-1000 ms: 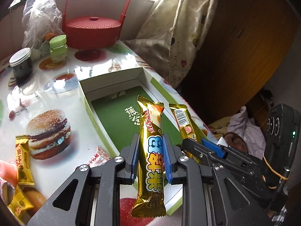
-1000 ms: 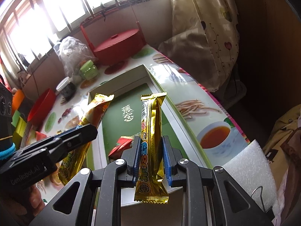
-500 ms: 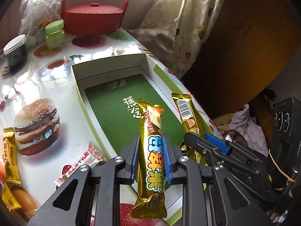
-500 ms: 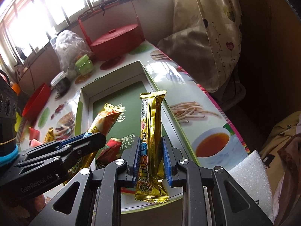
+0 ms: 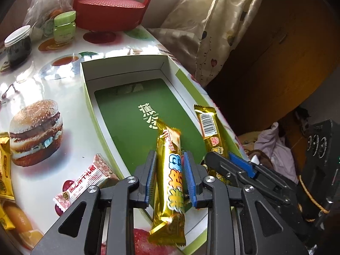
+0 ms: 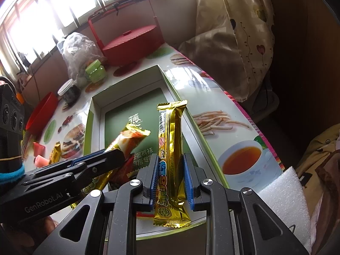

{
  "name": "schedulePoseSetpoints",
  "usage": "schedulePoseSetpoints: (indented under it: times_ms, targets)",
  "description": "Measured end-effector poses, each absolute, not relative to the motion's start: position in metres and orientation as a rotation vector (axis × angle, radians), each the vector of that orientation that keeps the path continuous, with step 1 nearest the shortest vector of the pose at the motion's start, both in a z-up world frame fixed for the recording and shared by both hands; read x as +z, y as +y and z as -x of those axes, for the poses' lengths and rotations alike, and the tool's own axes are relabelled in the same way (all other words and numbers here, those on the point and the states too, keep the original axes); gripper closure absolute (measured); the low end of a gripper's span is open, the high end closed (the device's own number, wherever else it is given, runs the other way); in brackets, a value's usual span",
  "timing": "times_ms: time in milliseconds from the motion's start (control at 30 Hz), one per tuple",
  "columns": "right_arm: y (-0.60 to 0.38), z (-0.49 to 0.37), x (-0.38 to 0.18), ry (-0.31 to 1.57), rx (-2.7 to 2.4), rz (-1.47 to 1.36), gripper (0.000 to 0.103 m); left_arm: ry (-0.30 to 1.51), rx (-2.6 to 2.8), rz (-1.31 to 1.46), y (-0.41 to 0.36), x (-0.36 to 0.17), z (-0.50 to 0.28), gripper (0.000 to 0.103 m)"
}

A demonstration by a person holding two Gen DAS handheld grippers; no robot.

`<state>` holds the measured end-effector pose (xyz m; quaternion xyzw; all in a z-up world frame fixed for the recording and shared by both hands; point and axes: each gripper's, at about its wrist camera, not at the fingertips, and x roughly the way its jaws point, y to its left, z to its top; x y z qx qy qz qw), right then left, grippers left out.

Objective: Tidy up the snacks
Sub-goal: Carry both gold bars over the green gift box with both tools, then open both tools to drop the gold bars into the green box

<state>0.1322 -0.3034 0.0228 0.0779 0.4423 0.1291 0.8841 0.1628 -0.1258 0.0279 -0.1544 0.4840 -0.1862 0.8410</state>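
Observation:
An open box point(image 5: 125, 60) with a green floor lies on the printed table. My left gripper point(image 5: 170, 159) hangs over its near end. Its jaws are opening around a gold snack bar point(image 5: 167, 216), which leans loose between the blue pads with gaps on both sides. To its right, my right gripper point(image 6: 170, 163) is shut on a second gold bar point(image 6: 170, 123), held upright over the box's near right corner. In the right wrist view the left gripper point(image 6: 115, 156) and its bar point(image 6: 129, 138) are on the left, above a red wrapped snack point(image 6: 121, 173) in the box.
A red-and-white candy pack point(image 5: 85, 180) and yellow packets point(image 5: 5, 165) lie on the table left of the box. Behind it stand a red handled basket point(image 5: 110, 12), a green jar point(image 5: 63, 28), a dark jar point(image 5: 18, 44) and a plastic bag. White foam point(image 6: 284, 201) sits at the near right edge.
The left jaws have widened and their bar has slumped and tilted between the pads. Both bars now sit lower over the box. The right grip is unchanged.

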Motion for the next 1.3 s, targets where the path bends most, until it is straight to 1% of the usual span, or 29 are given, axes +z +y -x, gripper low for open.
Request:
schedulePoseSetpoints:
  times_ms: [67,433,800,867,900,933,1300]
  targets:
    - [-0.303,-0.131,0.022,0.921,0.265,-0.161,0.081,1.018,-0.399,0.326,-0.126,0.030,-0.162,0.071]
    - [-0.302,-0.123,0.025,0.912,0.247,-0.167,0.075,0.993,-0.398,0.327,-0.123,0.039,-0.151,0.071]
    - [-0.298,-0.101,0.036,0.868,0.234,-0.182,0.072,0.945,-0.364,0.261,-0.115,0.056,-0.129,0.070]
    - [-0.295,-0.096,0.038,0.860,0.229,-0.175,0.071,0.937,-0.354,0.247,-0.111,0.059,-0.125,0.068]
    - [-0.294,-0.094,0.040,0.855,0.230,-0.172,0.070,0.932,-0.350,0.247,-0.108,0.060,-0.123,0.064]
    - [-0.291,-0.091,0.041,0.848,0.233,-0.170,0.070,0.931,-0.343,0.248,-0.106,0.060,-0.121,0.059]
    - [-0.268,-0.071,0.050,0.807,0.282,-0.150,0.065,0.872,-0.244,0.192,-0.075,0.066,-0.091,0.058]
